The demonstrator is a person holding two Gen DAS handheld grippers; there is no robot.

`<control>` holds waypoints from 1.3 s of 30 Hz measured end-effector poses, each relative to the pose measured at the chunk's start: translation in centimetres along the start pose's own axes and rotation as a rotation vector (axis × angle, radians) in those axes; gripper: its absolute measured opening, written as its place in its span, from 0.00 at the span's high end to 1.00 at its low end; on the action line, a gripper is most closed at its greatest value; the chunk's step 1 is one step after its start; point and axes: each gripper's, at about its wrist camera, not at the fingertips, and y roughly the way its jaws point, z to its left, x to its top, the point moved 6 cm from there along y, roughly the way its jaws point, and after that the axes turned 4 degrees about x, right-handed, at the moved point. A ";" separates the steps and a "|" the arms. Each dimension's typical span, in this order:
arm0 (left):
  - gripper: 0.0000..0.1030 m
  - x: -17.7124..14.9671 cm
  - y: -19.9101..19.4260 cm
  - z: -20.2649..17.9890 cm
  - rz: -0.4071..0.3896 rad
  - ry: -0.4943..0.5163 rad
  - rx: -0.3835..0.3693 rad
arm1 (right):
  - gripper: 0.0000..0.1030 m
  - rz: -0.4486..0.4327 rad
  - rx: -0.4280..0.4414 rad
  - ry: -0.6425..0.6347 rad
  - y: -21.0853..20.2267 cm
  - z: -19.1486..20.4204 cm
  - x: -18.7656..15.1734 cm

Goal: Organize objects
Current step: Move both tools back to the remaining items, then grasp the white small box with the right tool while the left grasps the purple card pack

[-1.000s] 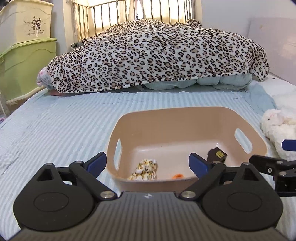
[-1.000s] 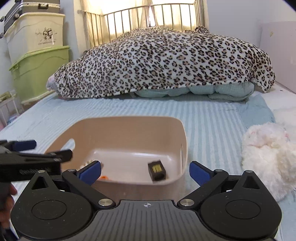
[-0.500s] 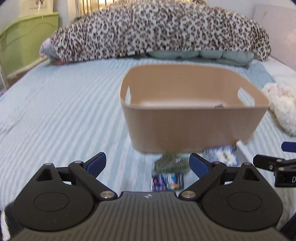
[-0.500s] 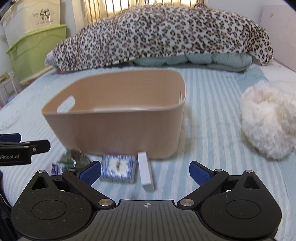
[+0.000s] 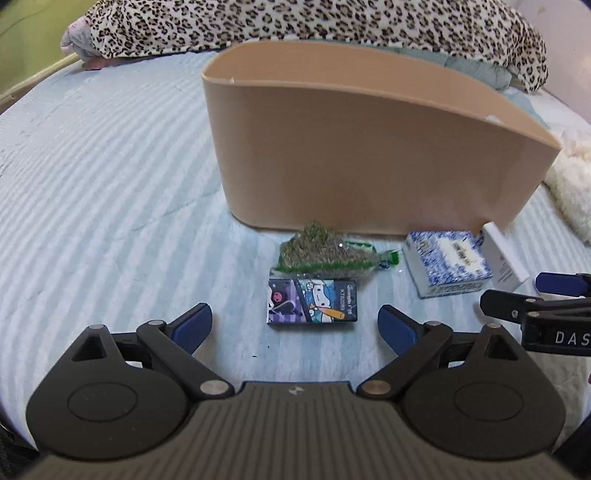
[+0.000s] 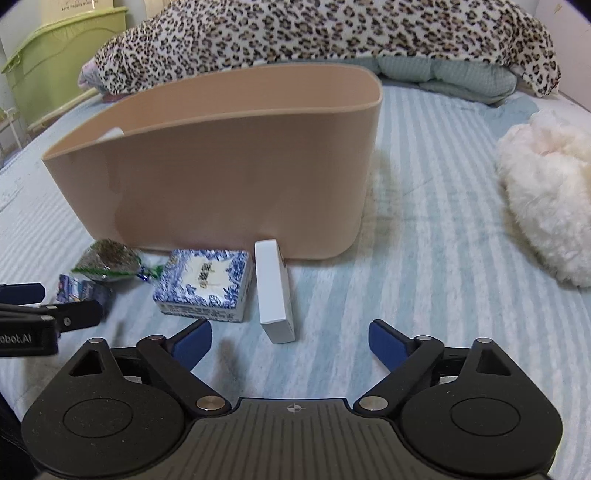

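Both grippers lowered toward bed, left gripper (image 5: 294, 325) spread empty, right gripper (image 6: 290, 338) likewise, fluffy toy (image 6: 546, 199) fully visible only rightward

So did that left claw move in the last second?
Yes. The left claw dropped low: the bin now hides its inside and covers more of the leopard blanket, with packets in front.

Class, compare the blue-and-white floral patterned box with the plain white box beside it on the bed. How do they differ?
The blue-and-white floral patterned box is covered in a printed pattern; the plain white box shows bare white on the faces in view. The floral box looks broad and squarish, while the white box is narrow and elongated. Both lie on the striped bedsheet in front of the beige plastic bin, untouched.
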 end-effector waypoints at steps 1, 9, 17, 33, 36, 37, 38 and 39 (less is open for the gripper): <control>0.06 -0.1 0.3 0.0 0.003 -0.001 0.001 | 0.12 0.004 0.002 0.002 0.3 0.0 -0.1; 0.09 0.1 1.3 0.2 -0.027 0.017 0.016 | 0.24 -0.027 -0.011 -0.029 1.7 0.8 -0.5; 0.34 0.5 1.0 0.6 -0.059 0.009 0.026 | 0.59 -0.044 0.013 -0.058 1.2 1.5 -0.7; 0.49 -0.2 -1.7 0.9 -0.081 0.033 0.009 | 0.87 -0.053 0.040 -0.050 -0.9 1.3 -1.6; 0.49 0.0 -2.9 1.1 -0.103 0.021 0.000 | 0.87 -0.062 0.048 -0.039 -1.9 1.2 -1.6; 0.49 0.0 -3.4 1.2 -0.112 0.019 0.002 | 0.87 -0.067 0.052 -0.034 -2.3 1.1 -1.6; 0.49 0.1 -3.8 1.3 -0.121 0.015 0.007 | 0.87 -0.074 0.052 -0.030 -2.8 1.1 -1.5; 0.49 0.2 -4.4 1.4 -0.132 0.011 0.007 | 0.87 -0.085 0.049 -0.028 -3.3 0.9 -1.4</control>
